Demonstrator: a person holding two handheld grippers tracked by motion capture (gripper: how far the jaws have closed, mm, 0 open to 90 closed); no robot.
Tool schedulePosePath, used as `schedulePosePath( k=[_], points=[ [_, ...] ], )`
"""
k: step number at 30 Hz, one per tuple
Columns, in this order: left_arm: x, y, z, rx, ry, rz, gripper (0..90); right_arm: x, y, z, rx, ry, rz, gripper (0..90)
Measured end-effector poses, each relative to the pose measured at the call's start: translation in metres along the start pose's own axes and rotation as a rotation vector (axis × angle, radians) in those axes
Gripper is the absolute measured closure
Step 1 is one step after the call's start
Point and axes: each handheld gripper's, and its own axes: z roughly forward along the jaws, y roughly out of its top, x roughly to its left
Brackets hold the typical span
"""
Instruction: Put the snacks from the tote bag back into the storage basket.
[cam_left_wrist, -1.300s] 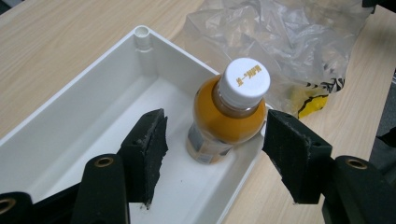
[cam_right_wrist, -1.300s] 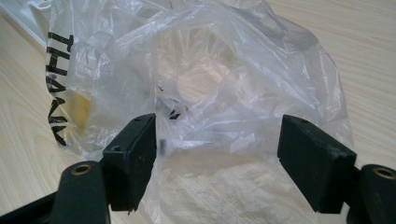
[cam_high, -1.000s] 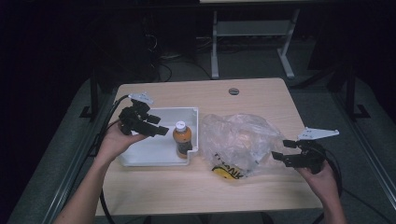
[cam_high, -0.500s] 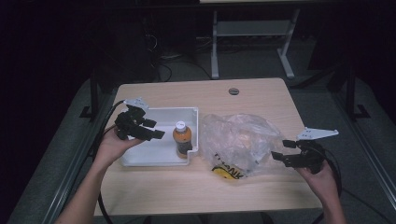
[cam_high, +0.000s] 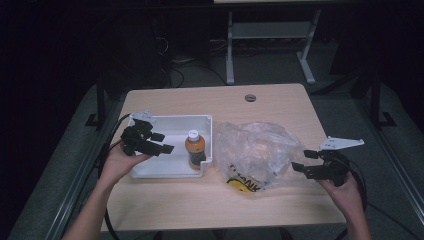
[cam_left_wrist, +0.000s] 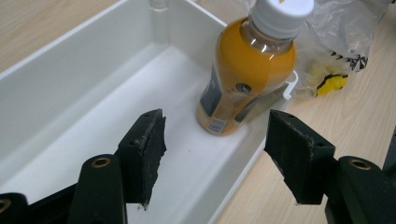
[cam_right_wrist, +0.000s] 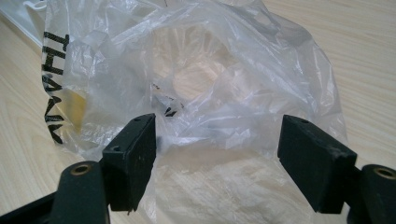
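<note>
An orange juice bottle (cam_high: 195, 148) with a white cap stands upright at the right end of a white tray (cam_high: 170, 122). My left gripper (cam_high: 165, 142) hovers over the tray's left half, open, pointing at the bottle (cam_left_wrist: 247, 70) from a short distance without touching it. In the left gripper view its jaws (cam_left_wrist: 217, 135) straddle the tray's near wall (cam_left_wrist: 233, 177). A crumpled clear plastic bag (cam_high: 260, 150) with black lettering and a yellow patch lies right of the tray. My right gripper (cam_high: 303, 161) is open at the bag's right edge; the bag (cam_right_wrist: 210, 84) lies just beyond its empty jaws (cam_right_wrist: 219, 154).
The wooden table (cam_high: 210, 205) has a round cable hole (cam_high: 250, 97) near its far edge. A white desk frame (cam_high: 270, 45) stands on the floor behind. Cables trail from both grippers off the table's left and right sides.
My left gripper has sunk a little and drawn back to the left, away from the bottle. The right gripper, the bottle and the bag have stayed put.
</note>
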Motion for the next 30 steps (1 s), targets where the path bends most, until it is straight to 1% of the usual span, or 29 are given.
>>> schedulePosePath(
  k=[4,5,10,11,12,14,16,18,19,20,21,24,28,30],
  points=[
    [0.002,-0.004,-0.001,-0.001,0.000,-0.001,36.4,0.000,0.000,0.001,-0.001,0.002,-0.004,27.6],
    [0.001,-0.005,0.000,-0.007,-0.003,-0.012,36.5,0.000,0.000,0.001,-0.001,0.002,-0.004,27.6],
    [0.003,-0.011,0.002,-0.014,-0.005,-0.027,36.5,-0.001,-0.001,0.001,-0.001,0.002,-0.003,27.6],
    [0.004,-0.013,0.002,-0.010,-0.004,-0.019,36.6,-0.001,-0.001,0.001,-0.001,0.003,-0.002,27.6],
    [0.003,-0.014,0.002,-0.018,-0.005,-0.025,37.1,-0.001,-0.001,0.001,-0.002,0.003,-0.004,27.6],
    [0.003,-0.016,0.004,-0.016,-0.008,-0.029,37.0,-0.001,-0.001,0.001,-0.001,0.003,-0.001,27.6],
    [0.004,-0.019,0.005,-0.002,-0.002,-0.017,36.8,-0.001,-0.001,0.001,-0.002,0.003,-0.004,27.6],
    [0.003,-0.021,0.006,-0.004,-0.001,-0.026,36.6,-0.001,-0.001,0.001,-0.001,0.003,-0.003,27.6],
    [0.003,-0.022,0.007,0.003,0.001,-0.022,36.5,-0.001,-0.001,0.001,0.000,0.003,-0.001,27.6],
    [0.003,-0.024,0.008,-0.009,-0.001,-0.027,36.2,-0.001,-0.001,0.001,0.002,0.003,0.002,27.6],
    [0.003,-0.025,0.008,-0.009,0.000,-0.033,36.2,0.000,-0.001,0.001,0.001,0.003,-0.001,27.6],
    [0.004,-0.030,0.008,-0.008,0.004,-0.030,36.2,0.000,-0.001,0.001,0.000,0.003,-0.003,27.6],
    [0.003,-0.034,0.009,-0.020,0.006,-0.036,35.9,0.001,-0.002,0.000,0.003,0.003,0.002,27.6],
    [0.002,-0.037,0.009,-0.012,0.004,-0.024,35.7,0.001,-0.002,0.000,0.002,0.002,0.003,27.6]
  ],
)
